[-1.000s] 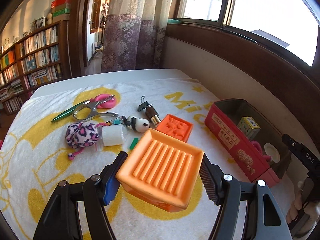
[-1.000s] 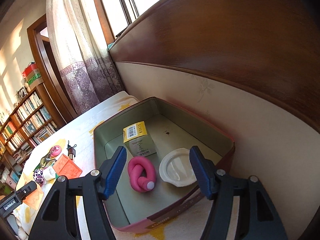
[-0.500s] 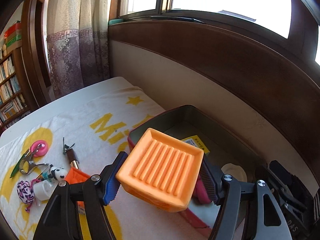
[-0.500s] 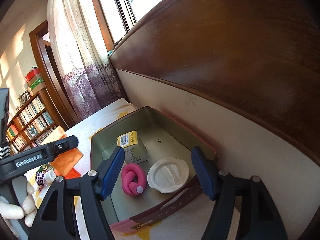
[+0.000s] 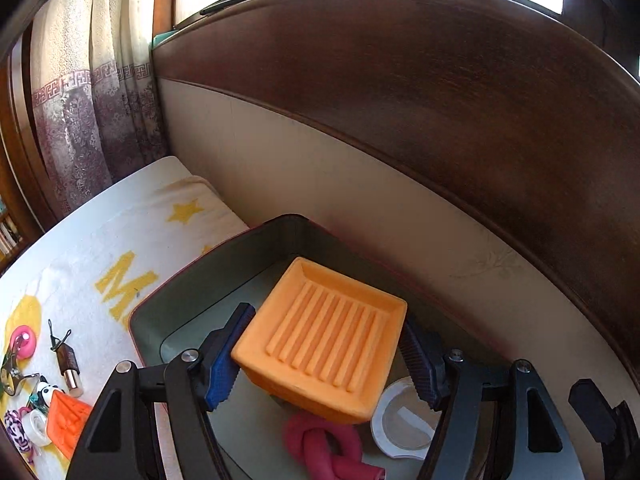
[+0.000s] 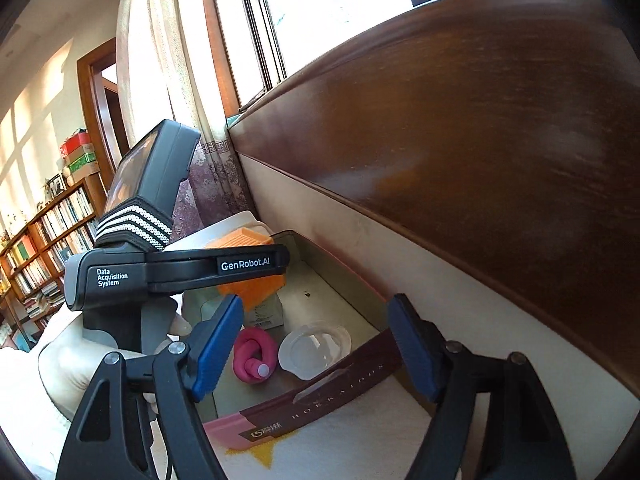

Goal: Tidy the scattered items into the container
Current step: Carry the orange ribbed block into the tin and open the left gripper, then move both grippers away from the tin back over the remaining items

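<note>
My left gripper (image 5: pixel 324 356) is shut on an orange ribbed soap dish (image 5: pixel 320 336) and holds it above the open red tin box (image 5: pixel 224 252). The same dish (image 6: pixel 248 286) shows in the right wrist view, held by the left gripper over the box (image 6: pixel 340 276). Inside the box lie a pink twisted tube (image 5: pixel 324 448), a white lid (image 5: pixel 404 424) and a small carton (image 6: pixel 266 314), mostly hidden under the dish. My right gripper (image 6: pixel 316 348) is open and empty, just in front of the box's near wall.
On the yellow-and-white towel (image 5: pixel 128 240) left of the box lie an orange mould (image 5: pixel 66 416), a panda figure (image 5: pixel 48 392), a binder clip with a lipstick (image 5: pixel 66 360), a pink ring (image 5: pixel 22 340) and a leopard scrunchie (image 5: pixel 16 432). A wooden wall panel (image 5: pixel 400 120) stands close behind the box.
My left gripper has carried the orange soap dish to the right, from over the towel to above the box. My right gripper has backed off slightly toward the box's near wall.
</note>
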`<action>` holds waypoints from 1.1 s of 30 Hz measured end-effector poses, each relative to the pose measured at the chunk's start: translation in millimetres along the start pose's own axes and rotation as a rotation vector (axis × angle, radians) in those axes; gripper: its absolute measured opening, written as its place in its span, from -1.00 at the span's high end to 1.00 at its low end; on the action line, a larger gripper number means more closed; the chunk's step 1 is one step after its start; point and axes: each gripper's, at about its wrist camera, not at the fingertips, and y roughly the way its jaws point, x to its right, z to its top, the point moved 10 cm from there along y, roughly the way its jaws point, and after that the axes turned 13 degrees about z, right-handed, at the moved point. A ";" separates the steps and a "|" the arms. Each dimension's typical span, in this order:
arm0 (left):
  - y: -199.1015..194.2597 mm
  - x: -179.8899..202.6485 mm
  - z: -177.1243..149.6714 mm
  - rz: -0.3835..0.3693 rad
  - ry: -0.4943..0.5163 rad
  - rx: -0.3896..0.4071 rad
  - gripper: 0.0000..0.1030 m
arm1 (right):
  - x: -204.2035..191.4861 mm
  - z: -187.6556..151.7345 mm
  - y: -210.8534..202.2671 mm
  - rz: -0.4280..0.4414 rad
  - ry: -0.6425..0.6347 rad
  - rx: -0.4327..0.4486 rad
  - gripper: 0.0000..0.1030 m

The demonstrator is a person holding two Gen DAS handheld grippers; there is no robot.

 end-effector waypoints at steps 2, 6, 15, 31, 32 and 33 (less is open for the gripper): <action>-1.1 1.4 1.7 -0.017 0.003 0.006 -0.50 | 3.0 0.7 0.8 -0.004 0.014 -0.002 -0.52; -10.5 -7.3 8.6 -0.026 -0.012 0.044 -0.58 | 5.0 -0.1 5.1 -0.008 0.037 -0.016 -0.53; -31.7 -69.4 4.0 -0.035 -0.123 0.057 -0.62 | -9.4 -3.4 23.9 -0.006 0.060 -0.050 -0.53; -87.0 -284.1 -50.0 0.172 -0.367 0.084 -0.62 | -124.3 -25.4 81.3 0.158 -0.019 -0.174 -0.54; -91.7 -297.9 -56.4 0.187 -0.389 0.085 -0.62 | -134.3 -28.3 86.2 0.175 -0.033 -0.188 -0.54; -94.0 -311.7 -60.3 0.199 -0.408 0.086 -0.62 | -143.7 -31.0 89.5 0.188 -0.050 -0.200 -0.54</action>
